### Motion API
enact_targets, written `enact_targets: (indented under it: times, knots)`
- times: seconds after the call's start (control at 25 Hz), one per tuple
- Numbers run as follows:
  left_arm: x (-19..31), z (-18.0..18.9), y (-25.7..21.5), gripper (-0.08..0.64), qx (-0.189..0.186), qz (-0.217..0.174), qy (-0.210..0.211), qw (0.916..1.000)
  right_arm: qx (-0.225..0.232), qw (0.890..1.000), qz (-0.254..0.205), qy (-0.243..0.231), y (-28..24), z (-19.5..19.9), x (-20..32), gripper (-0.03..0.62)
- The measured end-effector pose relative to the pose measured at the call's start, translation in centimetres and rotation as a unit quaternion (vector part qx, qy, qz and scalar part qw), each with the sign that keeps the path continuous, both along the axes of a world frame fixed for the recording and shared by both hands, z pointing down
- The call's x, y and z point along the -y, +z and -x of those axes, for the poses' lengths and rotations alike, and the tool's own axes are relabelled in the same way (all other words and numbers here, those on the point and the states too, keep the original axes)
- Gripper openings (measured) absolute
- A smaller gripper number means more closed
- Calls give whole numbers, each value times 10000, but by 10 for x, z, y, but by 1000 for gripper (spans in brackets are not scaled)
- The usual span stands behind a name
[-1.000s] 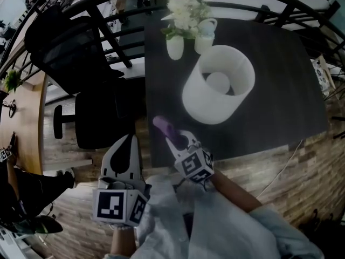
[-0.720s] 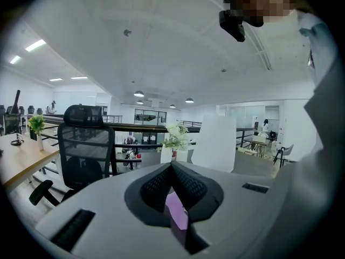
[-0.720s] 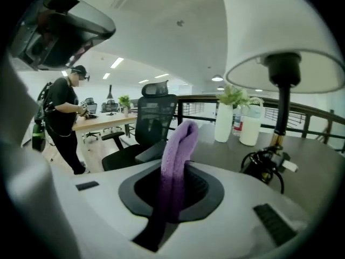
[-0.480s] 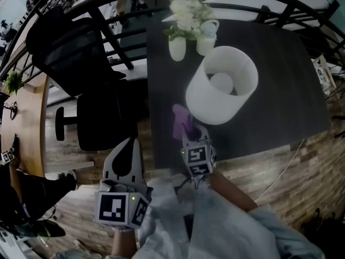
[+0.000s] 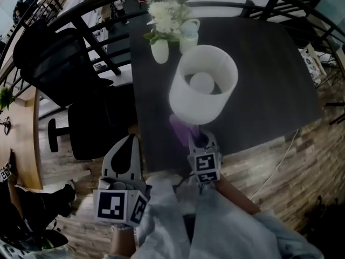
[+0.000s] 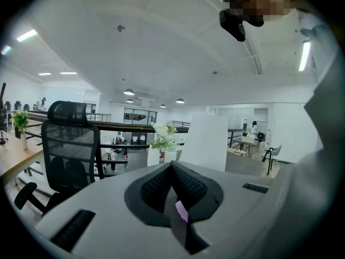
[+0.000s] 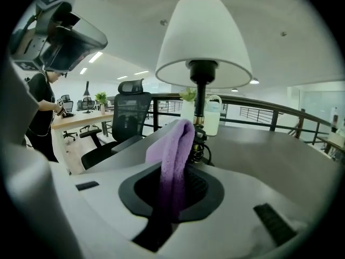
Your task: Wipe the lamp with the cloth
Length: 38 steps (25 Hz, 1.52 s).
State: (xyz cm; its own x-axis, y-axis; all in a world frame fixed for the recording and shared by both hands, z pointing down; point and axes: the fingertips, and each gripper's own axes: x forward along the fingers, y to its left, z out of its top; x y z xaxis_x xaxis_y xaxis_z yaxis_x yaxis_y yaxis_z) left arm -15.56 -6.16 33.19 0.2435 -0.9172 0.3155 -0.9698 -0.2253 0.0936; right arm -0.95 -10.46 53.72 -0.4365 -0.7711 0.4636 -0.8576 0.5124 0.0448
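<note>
Right claw (image 7: pixel 177 181) clamped on purple cloth (image 7: pixel 175 144), near lamp (image 7: pixel 204 36), left claw (image 6: pixel 172 172) closed

We've got the lamp (image 5: pixel 204 90) mid way across the table (image 5: pixel 269 80), with the vase (image 5: pixel 160 50) and jug (image 5: pixel 190 36) behind it at the far edge. Office chair (image 5: pixel 59 63) left of the table. Cloth (image 5: pixel 180 127) in the right gripper (image 5: pixel 200 140), just before the lamp near the front edge; left gripper (image 5: pixel 125 158) further left, off the table
</note>
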Motion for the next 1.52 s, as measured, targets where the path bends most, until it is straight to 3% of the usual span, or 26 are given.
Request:
enact_targets:
  times: [0.36, 0.92, 1.52]
  knots:
    - [12, -21, 0, 2, -13, -8, 161, 9999, -95, 9989, 28, 466, 3, -47, 18, 51]
    - [13, -29, -5, 2, 157, 7, -47, 9999, -163, 9980, 247, 552, 18, -74, 56, 51]
    - [19, -40, -6, 2, 84, -41, -161, 9998, -65, 9903, 454, 1309, 17, -141, 97, 51]
